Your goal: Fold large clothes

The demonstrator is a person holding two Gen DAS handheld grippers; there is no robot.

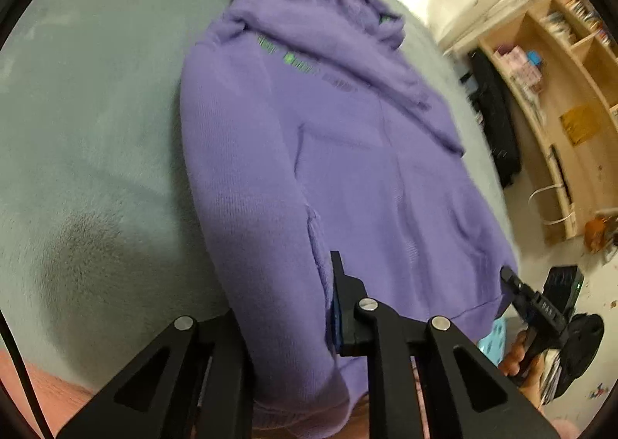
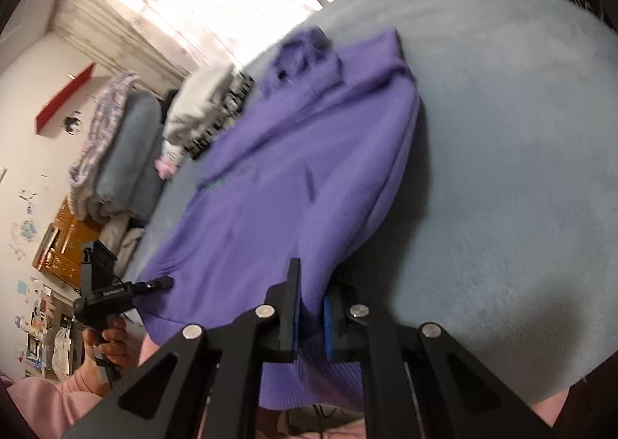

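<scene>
right gripper [image 2: 311, 307] – clamps purple hoodie [image 2: 301, 168] hem (lifted) | grey blanket [image 2: 502, 168]

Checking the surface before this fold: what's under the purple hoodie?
The purple hoodie lies on a grey-green fleece blanket, which shows all around it. Whatever the fabric covers stays hidden.

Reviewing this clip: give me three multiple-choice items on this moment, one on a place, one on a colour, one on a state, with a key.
1. Where does the hoodie lie?
A. on a grey-green blanket
B. on a wooden shelf
C. on the floor

2. What colour is the hoodie?
A. red
B. purple
C. white

3. How is the right gripper?
A. open above the cloth
B. shut on nothing
C. shut on the hoodie's hem

Key: 1 A, blanket shows all round it; 2 B, purple in both views; 3 C, cloth is pinched between its pads.
</scene>
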